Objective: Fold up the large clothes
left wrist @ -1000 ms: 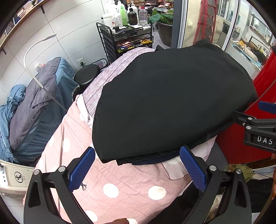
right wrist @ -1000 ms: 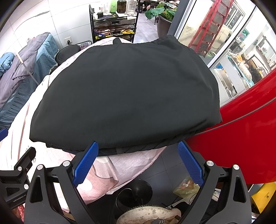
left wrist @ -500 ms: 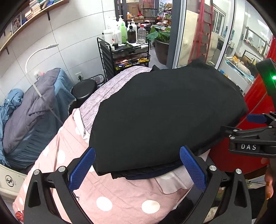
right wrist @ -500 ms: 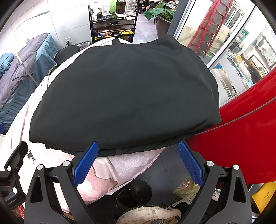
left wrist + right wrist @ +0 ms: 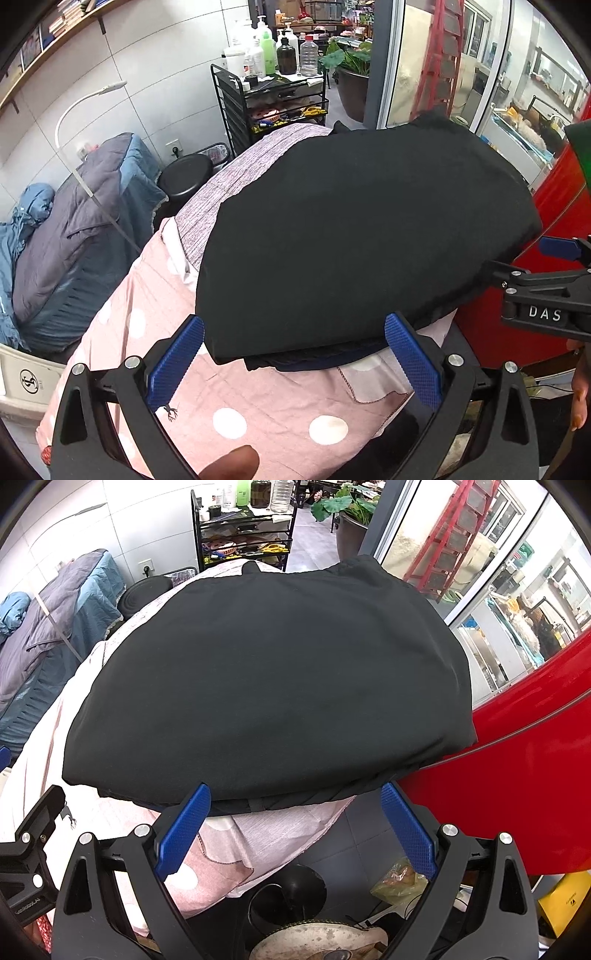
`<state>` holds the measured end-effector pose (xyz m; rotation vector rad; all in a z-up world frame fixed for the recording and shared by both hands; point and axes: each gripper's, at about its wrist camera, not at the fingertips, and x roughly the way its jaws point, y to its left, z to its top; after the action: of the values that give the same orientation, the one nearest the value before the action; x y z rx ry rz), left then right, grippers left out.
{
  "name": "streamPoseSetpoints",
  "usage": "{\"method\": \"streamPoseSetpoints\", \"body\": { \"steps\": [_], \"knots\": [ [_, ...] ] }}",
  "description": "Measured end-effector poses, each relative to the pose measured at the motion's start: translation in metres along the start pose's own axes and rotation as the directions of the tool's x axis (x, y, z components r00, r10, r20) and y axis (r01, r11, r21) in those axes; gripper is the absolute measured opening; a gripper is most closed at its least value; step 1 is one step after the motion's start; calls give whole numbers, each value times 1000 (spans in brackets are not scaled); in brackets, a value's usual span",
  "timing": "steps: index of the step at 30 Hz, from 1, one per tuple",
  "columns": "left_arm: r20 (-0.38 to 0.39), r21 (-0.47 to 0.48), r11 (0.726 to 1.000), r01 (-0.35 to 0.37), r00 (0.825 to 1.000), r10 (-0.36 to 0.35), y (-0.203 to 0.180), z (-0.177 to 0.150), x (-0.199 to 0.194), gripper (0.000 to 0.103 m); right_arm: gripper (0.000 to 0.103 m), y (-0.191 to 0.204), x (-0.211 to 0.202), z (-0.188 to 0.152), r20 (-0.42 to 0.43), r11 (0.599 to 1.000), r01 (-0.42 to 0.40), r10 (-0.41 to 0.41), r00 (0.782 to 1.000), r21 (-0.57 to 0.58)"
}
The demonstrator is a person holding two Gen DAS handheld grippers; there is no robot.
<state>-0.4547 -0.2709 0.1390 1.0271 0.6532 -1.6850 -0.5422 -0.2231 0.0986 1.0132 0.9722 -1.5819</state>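
Blue ribbed pads lined both tools: the left gripper stood with its jaws spread wide and nothing between them, poised just short of the near hem of the black garment, and the right gripper was likewise released and empty, its fingers framing the same hem further toward the table's right corner. The garment lay already doubled — a second dark layer showed beneath the top edge in both wrist views — on a pink polka-dot cover spread over the table, with its right side overhanging toward a red panel. Further out stood a black wire cart of bottles, a heap of grey-blue bedding and glass doors. The step in hand was judged to be seizing the near edge for the next fold. To do it well, each lower finger would have to slide under every layer at the hem — not the top sheet alone — without pinching the pink cover beneath; the two grips should sit evenly spaced, and both should lift together so the fold line ran straight and the overhanging side did not drag the stack off the table.
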Motion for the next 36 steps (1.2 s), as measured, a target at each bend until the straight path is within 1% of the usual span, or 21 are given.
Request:
{"method": "streamPoseSetpoints", "body": {
  "steps": [10,22,31,34,36],
  "knots": [
    [7,23,999,-25,1000,25,-6,-1,-1,97,92,2,1,1,-3,1000,-1,1,1000,-7],
    [8,13,1000,-13,1000,13,-4,-2,-2,97,92,3,3,2,-3,1000,-3,3,1000,-10],
    [23,36,999,-13,1000,12,-10,-5,-3,97,92,3,4,0,-2,1000,0,0,1000,-15],
    [12,20,1000,-8,1000,8,-9,-6,-2,97,92,2,3,-1,-2,1000,0,0,1000,-14],
    [1,13,1000,-22,1000,22,-8,-7,0,97,92,1,4,-2,-1,1000,3,-3,1000,-11]
  ]
}}
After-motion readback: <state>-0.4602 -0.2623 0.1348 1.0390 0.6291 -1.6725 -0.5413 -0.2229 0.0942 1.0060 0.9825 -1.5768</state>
